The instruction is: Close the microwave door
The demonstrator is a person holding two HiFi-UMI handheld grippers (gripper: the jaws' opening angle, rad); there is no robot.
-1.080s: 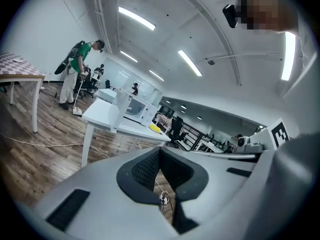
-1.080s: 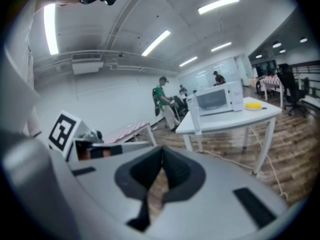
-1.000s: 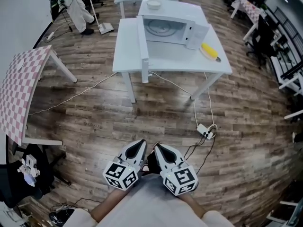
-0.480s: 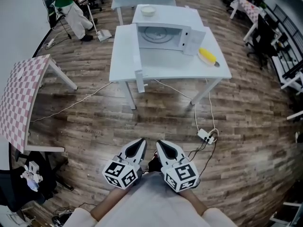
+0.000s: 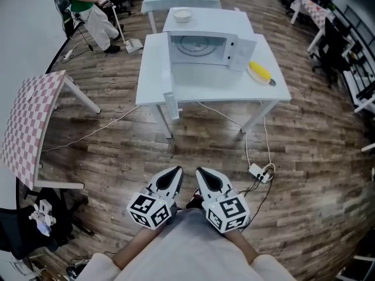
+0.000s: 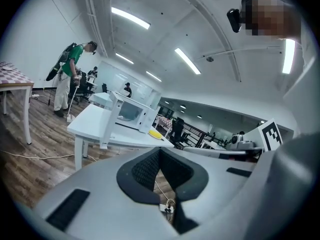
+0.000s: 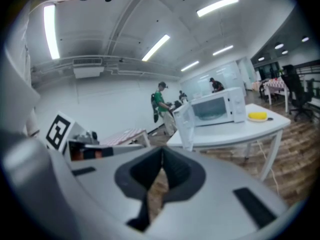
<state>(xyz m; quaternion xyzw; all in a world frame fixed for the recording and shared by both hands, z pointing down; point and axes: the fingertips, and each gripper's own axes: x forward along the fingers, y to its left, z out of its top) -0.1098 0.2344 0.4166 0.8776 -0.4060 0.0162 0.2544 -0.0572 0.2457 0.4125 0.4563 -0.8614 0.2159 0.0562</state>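
A white microwave (image 5: 206, 48) stands on a white table (image 5: 234, 86) across the wooden floor, far ahead of me. Its door (image 5: 170, 82) is swung wide open to the left and reaches out past the table's front edge. The left gripper view shows the microwave (image 6: 131, 113) far off, and the right gripper view shows it (image 7: 220, 106) with the open door (image 7: 184, 121). My left gripper (image 5: 174, 172) and right gripper (image 5: 201, 174) are side by side close to my body, both shut and holding nothing.
A yellow item on a plate (image 5: 259, 72) lies right of the microwave. A bowl (image 5: 183, 14) sits on the table behind. A power strip (image 5: 258, 170) with cables lies on the floor. A checkered table (image 5: 29, 122) stands left; a person in green (image 5: 88, 10) sweeps far left.
The table and microwave have shifted slightly nearer and lower in the head view. Both grippers stay shut and close together in front of me.
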